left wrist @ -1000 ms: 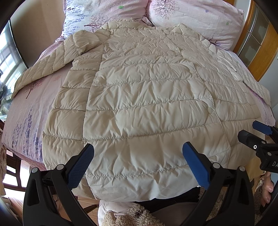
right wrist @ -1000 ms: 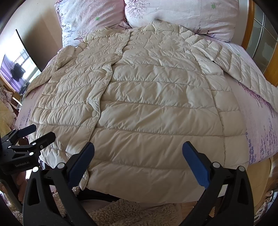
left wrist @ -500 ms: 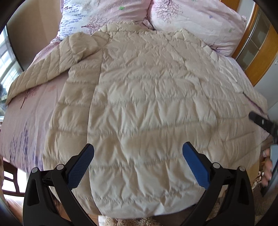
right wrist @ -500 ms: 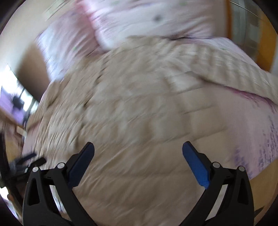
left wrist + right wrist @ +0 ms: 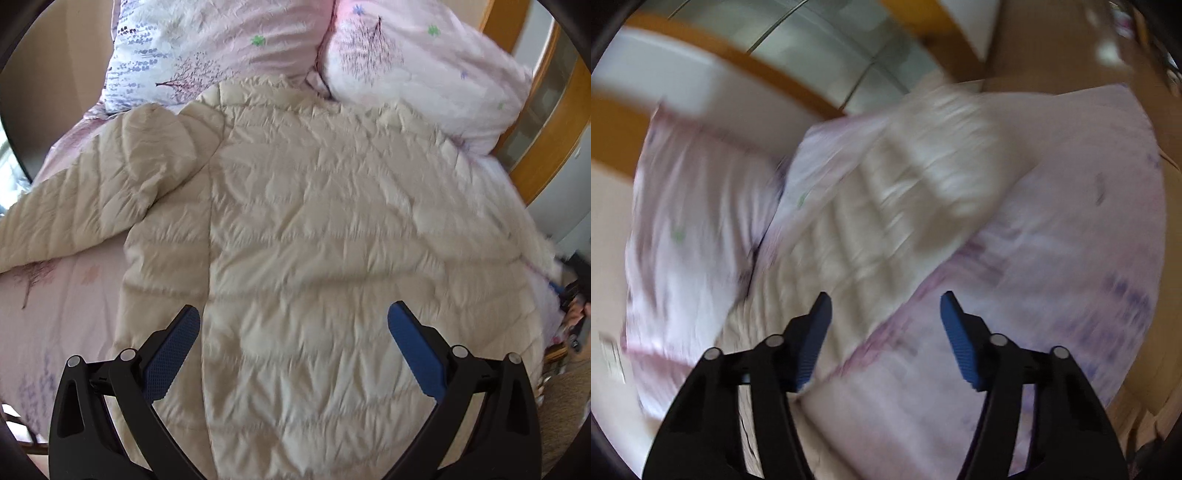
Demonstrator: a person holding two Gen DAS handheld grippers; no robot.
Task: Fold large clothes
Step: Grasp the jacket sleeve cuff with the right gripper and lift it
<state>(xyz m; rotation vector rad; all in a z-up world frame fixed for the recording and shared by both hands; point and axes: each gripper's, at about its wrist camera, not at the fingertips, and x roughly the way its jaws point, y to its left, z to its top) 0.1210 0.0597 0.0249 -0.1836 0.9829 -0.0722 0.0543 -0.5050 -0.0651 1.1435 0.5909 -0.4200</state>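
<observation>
A large cream quilted puffer jacket [image 5: 314, 240] lies spread flat on the bed, collar toward the pillows, its left sleeve [image 5: 85, 206] stretched out to the left. My left gripper [image 5: 293, 347] is open and empty above the jacket's lower body. In the blurred right wrist view, the jacket's right sleeve [image 5: 905, 192] runs away from me across the pink sheet. My right gripper [image 5: 886, 332] is open and empty just above the sleeve's near part. The right gripper also shows at the left wrist view's right edge [image 5: 570, 291].
Two pink floral pillows [image 5: 229, 44] lie at the head of the bed. A pink sheet [image 5: 55, 295] covers the bed [image 5: 1052, 258]. A wooden headboard frame with glass panels [image 5: 546, 122] stands at the right. The bed's edge is close on the left.
My left gripper moved forward over the jacket. My right gripper swung fast to the right, from the hem to the right sleeve, and its jaws narrowed somewhat.
</observation>
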